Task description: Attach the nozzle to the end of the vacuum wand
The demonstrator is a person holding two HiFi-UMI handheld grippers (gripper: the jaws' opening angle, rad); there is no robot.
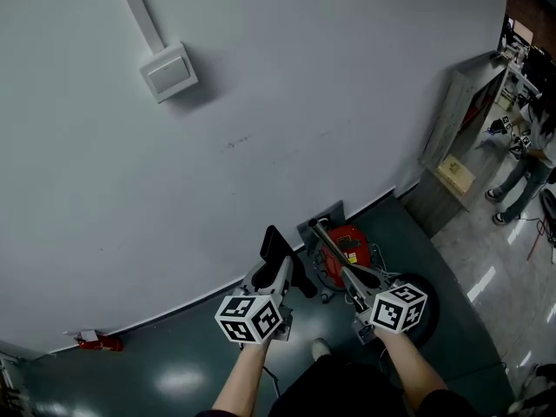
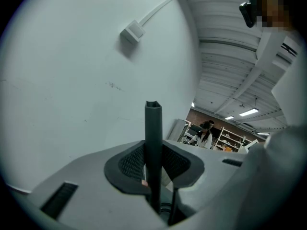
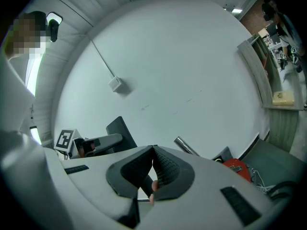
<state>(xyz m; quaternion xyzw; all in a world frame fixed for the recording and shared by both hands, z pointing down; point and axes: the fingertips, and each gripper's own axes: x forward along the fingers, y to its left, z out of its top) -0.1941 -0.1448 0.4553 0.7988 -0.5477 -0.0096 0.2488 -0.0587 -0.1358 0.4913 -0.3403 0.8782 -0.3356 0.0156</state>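
Observation:
In the head view my left gripper [image 1: 280, 272] is shut on a black nozzle [image 1: 276, 247] that sticks up past its tips toward the wall. In the left gripper view the nozzle [image 2: 153, 123] stands upright, clamped between the pads [image 2: 132, 163]. My right gripper [image 1: 354, 283] is shut low on the vacuum wand [image 1: 330, 243], whose metal tube slants up and left toward the wall. In the right gripper view the pad tips meet at the right gripper [image 3: 153, 150], and the wand's metal end [image 3: 184, 146] shows above the right jaw. The nozzle [image 3: 120, 128] and left gripper [image 3: 96, 143] lie to its left, apart from the wand.
A red vacuum body [image 1: 347, 248] sits on the dark floor by the grey wall, under the wand. A wall box with conduit [image 1: 169, 72] hangs at upper left. A wooden cabinet [image 1: 456, 137] and a standing person [image 1: 521, 181] are at far right. A small red object [image 1: 97, 343] lies at left.

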